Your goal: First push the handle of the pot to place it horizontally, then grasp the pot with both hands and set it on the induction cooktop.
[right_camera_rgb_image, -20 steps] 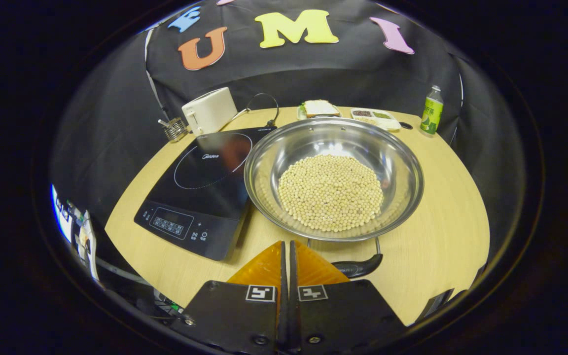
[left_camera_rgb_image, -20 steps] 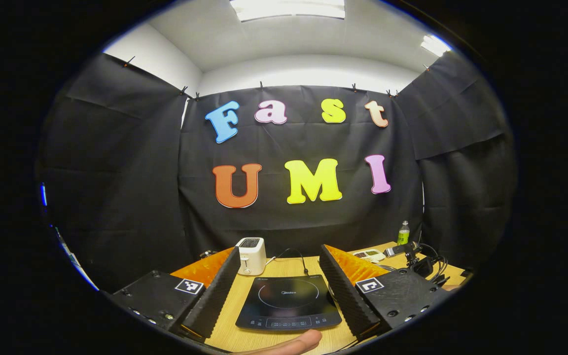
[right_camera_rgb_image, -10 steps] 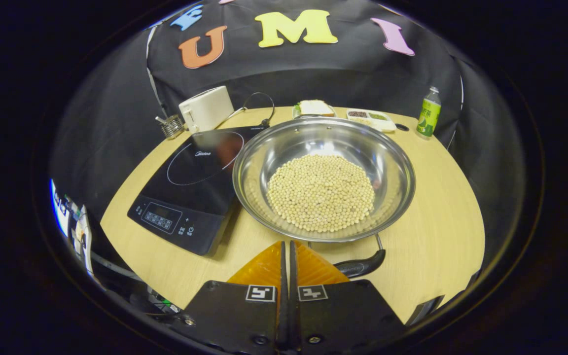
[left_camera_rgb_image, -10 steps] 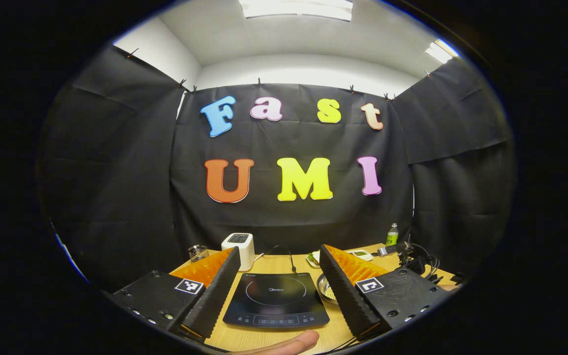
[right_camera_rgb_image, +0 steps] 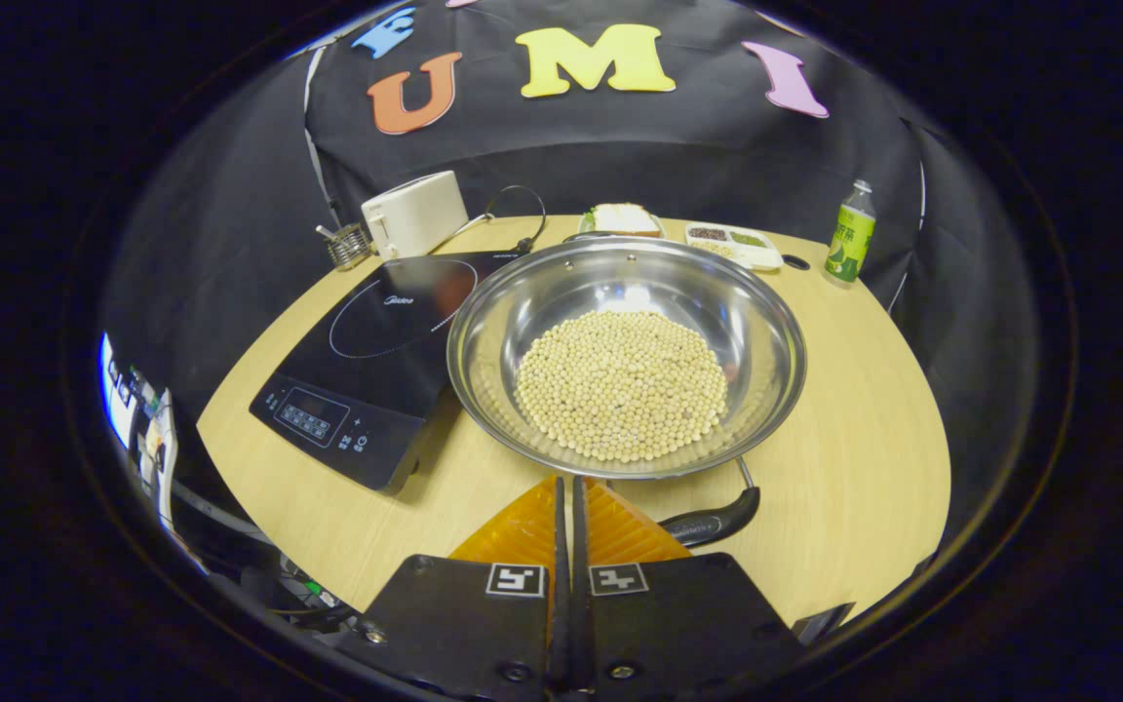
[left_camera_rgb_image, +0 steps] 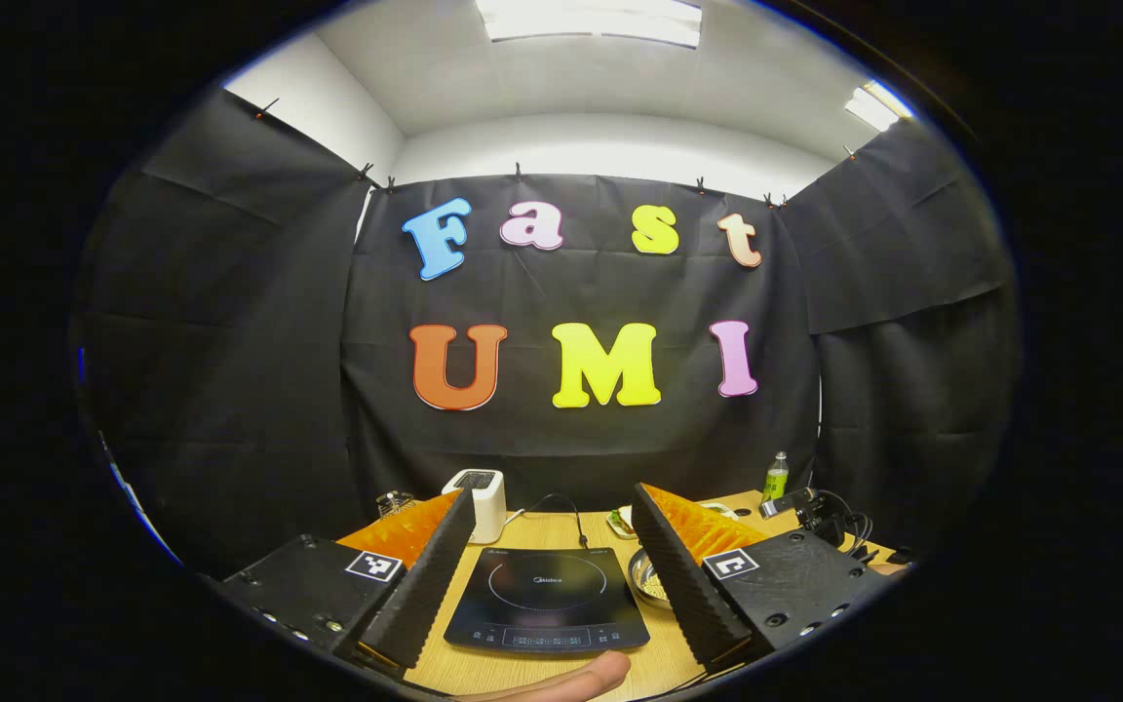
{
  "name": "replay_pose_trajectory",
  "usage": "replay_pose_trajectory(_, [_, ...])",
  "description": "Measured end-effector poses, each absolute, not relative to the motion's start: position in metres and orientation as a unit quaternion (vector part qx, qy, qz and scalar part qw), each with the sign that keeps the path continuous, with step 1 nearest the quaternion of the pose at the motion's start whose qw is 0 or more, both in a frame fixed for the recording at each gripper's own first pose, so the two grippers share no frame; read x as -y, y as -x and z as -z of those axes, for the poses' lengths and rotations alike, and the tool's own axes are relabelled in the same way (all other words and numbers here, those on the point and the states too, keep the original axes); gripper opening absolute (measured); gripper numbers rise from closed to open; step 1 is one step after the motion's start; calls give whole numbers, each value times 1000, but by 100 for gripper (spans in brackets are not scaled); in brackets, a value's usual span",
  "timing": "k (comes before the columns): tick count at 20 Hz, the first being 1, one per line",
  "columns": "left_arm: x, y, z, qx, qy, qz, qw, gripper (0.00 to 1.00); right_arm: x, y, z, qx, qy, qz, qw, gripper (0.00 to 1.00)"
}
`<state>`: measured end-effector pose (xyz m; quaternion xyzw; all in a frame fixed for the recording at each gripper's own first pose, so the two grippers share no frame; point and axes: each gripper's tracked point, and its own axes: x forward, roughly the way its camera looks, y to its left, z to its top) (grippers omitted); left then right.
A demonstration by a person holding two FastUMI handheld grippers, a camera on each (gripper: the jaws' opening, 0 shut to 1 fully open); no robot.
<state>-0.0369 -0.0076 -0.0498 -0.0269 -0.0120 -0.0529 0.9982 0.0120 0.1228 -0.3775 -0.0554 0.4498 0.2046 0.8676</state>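
Observation:
A steel pot (right_camera_rgb_image: 625,292) holding pale beans sits on the wooden table, its left rim over the edge of the black induction cooktop (right_camera_rgb_image: 376,331). Its black handle (right_camera_rgb_image: 715,522) points toward me at the near right side. My right gripper (right_camera_rgb_image: 566,481) is shut and empty, its tips just short of the pot's near rim and left of the handle. In the left gripper view, my left gripper (left_camera_rgb_image: 553,492) stands open above the near table edge, framing the cooktop (left_camera_rgb_image: 547,604). A sliver of the pot (left_camera_rgb_image: 647,580) shows beside its right finger.
A white toaster (right_camera_rgb_image: 415,216) and a wire holder (right_camera_rgb_image: 347,244) stand at the back left. A plate with bread (right_camera_rgb_image: 623,218), a food tray (right_camera_rgb_image: 732,244) and a green bottle (right_camera_rgb_image: 849,234) line the back. A person's fingertip (left_camera_rgb_image: 571,676) shows at the bottom.
The left gripper has drawn back a little, so the cooktop looks smaller and the pot's rim has come into view. The right gripper has drifted slightly and stays shut.

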Motion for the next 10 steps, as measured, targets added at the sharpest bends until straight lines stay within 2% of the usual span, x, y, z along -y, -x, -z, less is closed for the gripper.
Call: replay_pose_trajectory(10, [16, 38, 50, 9, 28, 55, 998, 96, -80, -27, 380, -427, 107, -188, 878, 0])
